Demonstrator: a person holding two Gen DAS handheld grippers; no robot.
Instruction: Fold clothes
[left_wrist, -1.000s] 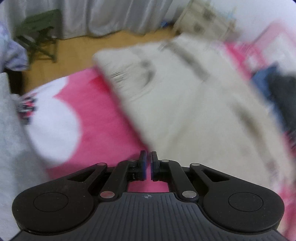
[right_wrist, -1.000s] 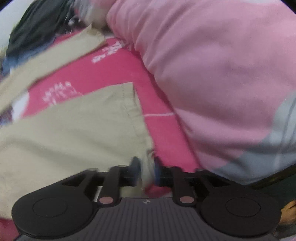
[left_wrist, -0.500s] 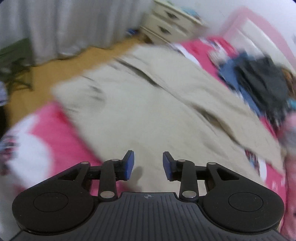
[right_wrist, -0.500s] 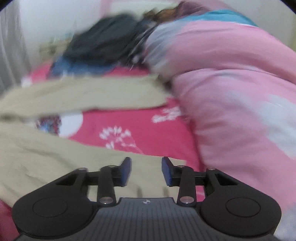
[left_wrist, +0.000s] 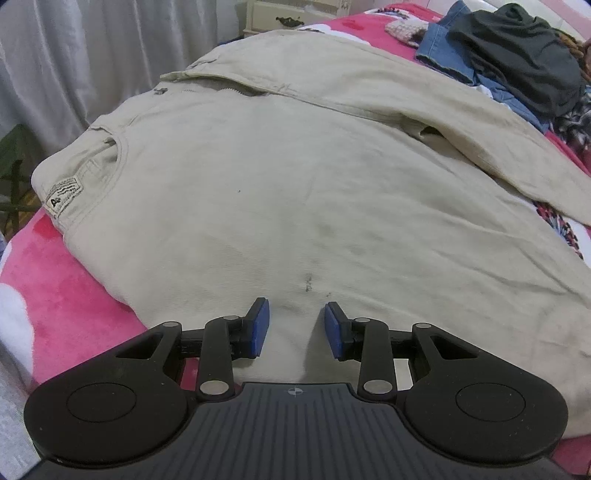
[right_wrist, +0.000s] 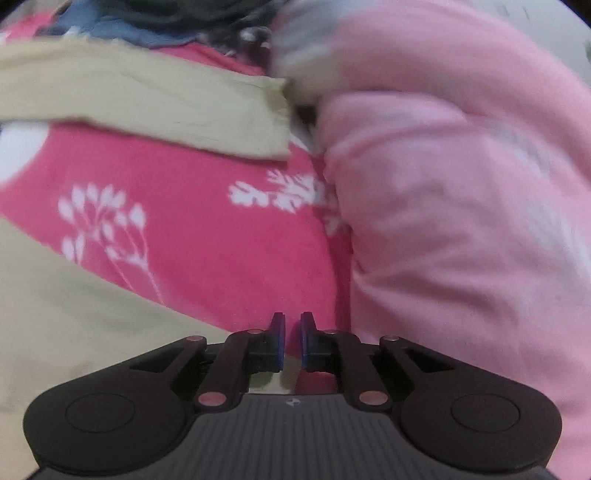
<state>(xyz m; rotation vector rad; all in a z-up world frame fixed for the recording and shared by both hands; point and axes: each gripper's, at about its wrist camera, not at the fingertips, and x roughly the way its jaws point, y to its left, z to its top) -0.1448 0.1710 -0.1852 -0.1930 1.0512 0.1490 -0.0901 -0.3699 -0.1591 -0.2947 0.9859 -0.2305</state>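
- The beige jacket (left_wrist: 295, 184) lies spread flat on the pink bedspread (left_wrist: 74, 295), so it is ready to fold; one sleeve (right_wrist: 147, 99) lies out to the side.
- The left gripper (left_wrist: 296, 328) hangs over the jacket's near hem, spread and empty.
- The right gripper (right_wrist: 291, 341), beside the jacket, has just been closing; nearly pressed together, nothing between.
- A pink quilt (right_wrist: 461, 203) crowds the sleeve end; jeans (left_wrist: 447, 51) and a dark top (left_wrist: 517, 48) lie past the jacket.

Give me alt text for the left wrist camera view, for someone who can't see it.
A beige jacket lies spread flat on a pink patterned bedspread, with the left gripper open just above its near edge. Jeans and a dark garment are piled at the far right.
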